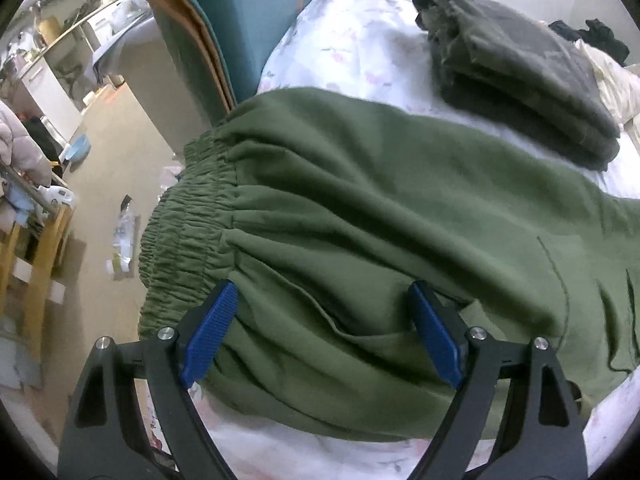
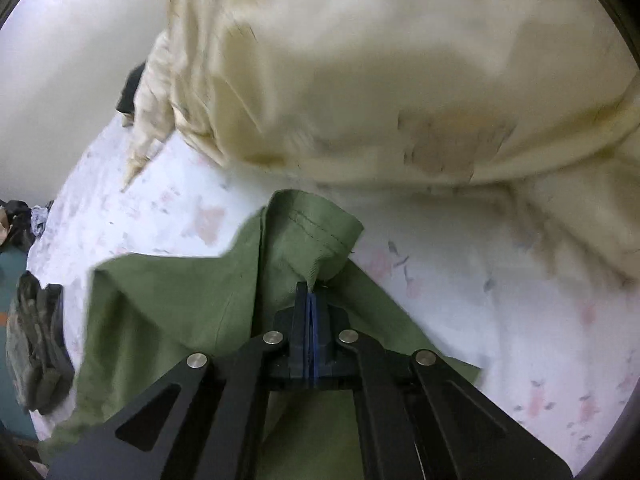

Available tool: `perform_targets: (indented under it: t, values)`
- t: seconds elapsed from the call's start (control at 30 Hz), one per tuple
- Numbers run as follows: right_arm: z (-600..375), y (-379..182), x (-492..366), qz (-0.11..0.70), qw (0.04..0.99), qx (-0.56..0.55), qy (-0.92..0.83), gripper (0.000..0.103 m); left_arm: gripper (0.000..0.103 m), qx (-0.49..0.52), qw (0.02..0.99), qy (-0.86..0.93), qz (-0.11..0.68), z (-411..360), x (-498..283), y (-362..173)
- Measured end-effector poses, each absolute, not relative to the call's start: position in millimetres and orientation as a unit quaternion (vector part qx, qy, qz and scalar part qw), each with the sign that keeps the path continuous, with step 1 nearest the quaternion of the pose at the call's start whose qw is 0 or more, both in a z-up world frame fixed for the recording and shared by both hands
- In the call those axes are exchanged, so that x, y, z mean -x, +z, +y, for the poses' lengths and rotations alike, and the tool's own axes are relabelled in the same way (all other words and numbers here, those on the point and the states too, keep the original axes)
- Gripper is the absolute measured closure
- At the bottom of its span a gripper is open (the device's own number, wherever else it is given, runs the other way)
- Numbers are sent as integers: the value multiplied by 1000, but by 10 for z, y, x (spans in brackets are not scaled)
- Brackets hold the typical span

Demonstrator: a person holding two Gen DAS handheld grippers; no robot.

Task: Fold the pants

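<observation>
The green pants (image 1: 380, 220) are lying spread across a bed sheet (image 1: 352, 36) printed with pale flowers, their gathered waistband (image 1: 188, 216) hanging toward the bed's edge. Only the left wrist view is showing that waistband, along with the left gripper (image 1: 320, 336) hovering over the fabric near it with its jaws standing wide and nothing pinched between them. Only the right wrist view is showing the hem end, where the right gripper (image 2: 311, 292) is clenching a fold of the pants leg (image 2: 312, 232). A folded dark garment (image 1: 520, 76) is sitting just beyond the pants, and a cream garment (image 2: 380, 68) is bunching up close behind the pinched hem.
</observation>
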State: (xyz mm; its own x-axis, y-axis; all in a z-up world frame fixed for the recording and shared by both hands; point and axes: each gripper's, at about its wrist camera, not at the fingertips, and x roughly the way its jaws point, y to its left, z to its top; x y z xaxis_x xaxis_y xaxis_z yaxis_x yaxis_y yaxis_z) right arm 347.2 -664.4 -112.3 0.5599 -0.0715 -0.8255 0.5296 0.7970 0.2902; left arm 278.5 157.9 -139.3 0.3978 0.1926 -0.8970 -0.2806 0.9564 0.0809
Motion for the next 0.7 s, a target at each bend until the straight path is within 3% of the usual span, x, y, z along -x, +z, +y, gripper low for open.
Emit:
perform_targets:
  t: [0.23, 0.33, 0.5, 0.53, 0.57, 0.6, 0.63, 0.7]
  values:
    - [-6684, -445, -3288, 444, 842, -247, -182, 103, 18, 19, 826, 145, 544, 1589, -2837, -1467]
    - [-6795, -900, -3163, 514, 790, -239, -232, 103, 18, 21, 823, 143, 549, 1600, -2836, -1452]
    - [-6961, -1480, -2917, 566, 738, -261, -259, 102, 18, 25, 819, 142, 555, 1632, -2855, -1442]
    - [-6981, -1486, -2901, 562, 741, -265, -256, 98, 18, 25, 819, 143, 555, 1632, -2857, -1443]
    - [-7000, -1471, -2896, 557, 745, -263, -254, 88, 18, 25, 819, 143, 555, 1628, -2858, -1446]
    - [-7012, -1428, -2893, 557, 749, -247, -259, 65, 18, 23, 818, 144, 556, 1624, -2859, -1446]
    - [-7026, -1364, -2882, 549, 756, -233, -271, 56, 18, 22, 818, 144, 556, 1621, -2862, -1445]
    - [-7009, -1094, -2845, 501, 786, -196, -305, 55, 18, 24, 819, 147, 555, 1619, -2865, -1432]
